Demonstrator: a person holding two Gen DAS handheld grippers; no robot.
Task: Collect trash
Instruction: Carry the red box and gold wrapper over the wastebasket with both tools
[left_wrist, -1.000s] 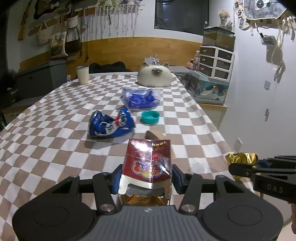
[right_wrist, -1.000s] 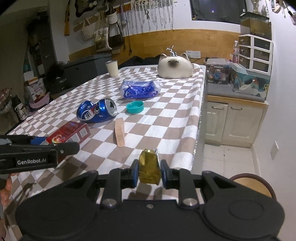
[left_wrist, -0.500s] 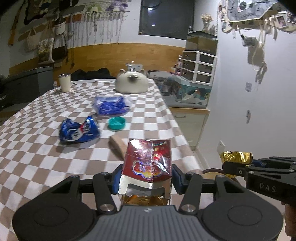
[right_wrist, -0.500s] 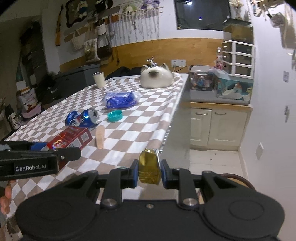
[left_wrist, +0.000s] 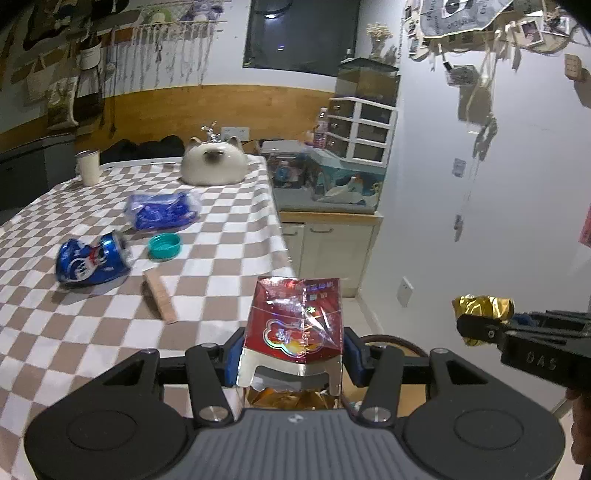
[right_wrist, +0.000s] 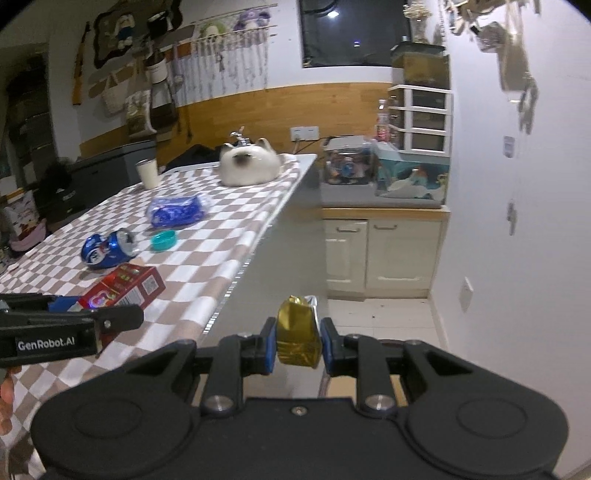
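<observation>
Pads of my left gripper (left_wrist: 293, 360) pinch the red packet (left_wrist: 295, 321) at lower centre; my right gripper (right_wrist: 298, 345) clamps the gold wrapper (right_wrist: 297, 332) likewise.

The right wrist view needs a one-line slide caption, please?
Right gripper holds gold wrapper beyond the table edge.

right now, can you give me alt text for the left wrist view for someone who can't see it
The left tongs grip a red foil-lined carton beyond the edge of the checkered table. A crushed blue can, teal lid and blue plastic bag lie on it. At right, the right tongs hold a gold wrapper.
</observation>
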